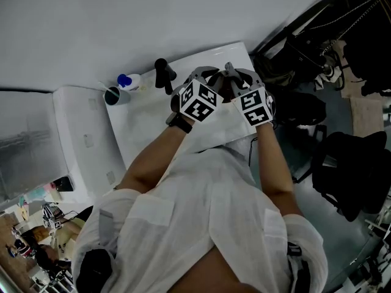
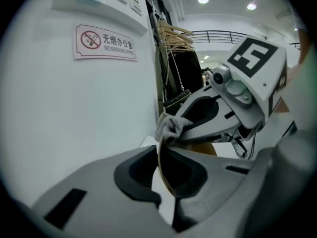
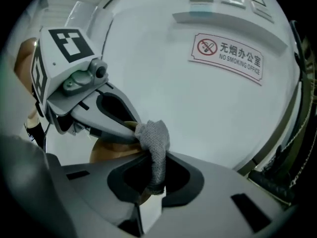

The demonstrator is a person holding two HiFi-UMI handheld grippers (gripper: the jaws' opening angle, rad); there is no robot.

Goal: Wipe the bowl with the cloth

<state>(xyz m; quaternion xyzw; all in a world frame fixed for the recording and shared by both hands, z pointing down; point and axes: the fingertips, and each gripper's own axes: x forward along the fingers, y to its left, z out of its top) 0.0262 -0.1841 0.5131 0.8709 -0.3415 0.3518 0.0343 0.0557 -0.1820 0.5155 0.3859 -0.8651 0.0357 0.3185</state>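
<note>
Seen edge-on in the left gripper view, the thin rim of a brown bowl [image 2: 161,163] runs between the jaws of my left gripper [image 2: 161,171], which is shut on it. A grey cloth [image 3: 154,142] hangs bunched in my right gripper [image 3: 154,182], shut on it. The cloth [image 2: 169,128] presses against the bowl's rim, right at the tips of both grippers. The bowl's brown wall [image 3: 108,150] shows below the left gripper [image 3: 130,126]. From the head view both grippers [image 1: 204,78] [image 1: 237,75] meet above the white table [image 1: 146,124]; the bowl is mostly hidden between them.
At the table's far left stand a cup [image 1: 115,96], a blue-capped bottle [image 1: 129,81] and a black object [image 1: 162,74]. A white cabinet [image 1: 79,139] is on the left. Black chairs and bags [image 1: 348,170] and a hanger rack [image 1: 342,35] crowd the right. A wall sign [image 2: 105,42] is close ahead.
</note>
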